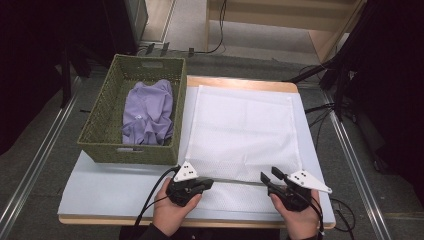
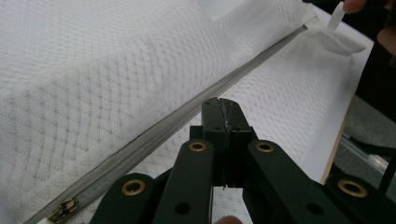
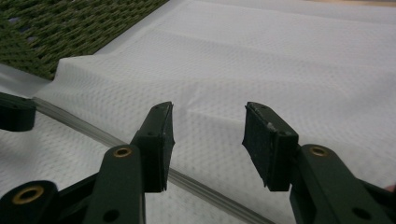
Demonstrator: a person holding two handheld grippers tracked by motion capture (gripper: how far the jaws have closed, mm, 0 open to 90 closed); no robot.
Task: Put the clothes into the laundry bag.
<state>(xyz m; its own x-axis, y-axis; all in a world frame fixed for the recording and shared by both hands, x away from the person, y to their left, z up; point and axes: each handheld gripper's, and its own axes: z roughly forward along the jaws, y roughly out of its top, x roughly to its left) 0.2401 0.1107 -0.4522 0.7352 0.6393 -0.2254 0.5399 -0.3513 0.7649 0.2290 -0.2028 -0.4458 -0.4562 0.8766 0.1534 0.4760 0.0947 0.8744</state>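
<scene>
A white mesh laundry bag lies flat on the table, its grey zipper running along the near edge. My left gripper is shut, its tips resting against the mesh just beside the zipper; I cannot tell whether any mesh is pinched. The left gripper shows its jaws pressed together, and the brass zipper pull sits at the lower left. My right gripper stands open over the bag's near right part, with nothing between its jaws. The zipper passes under it.
A green woven basket stands at the left of the table with a purple garment inside; its wall borders the bag. The white board has bare room in front of the basket. Cables and stands surround the table.
</scene>
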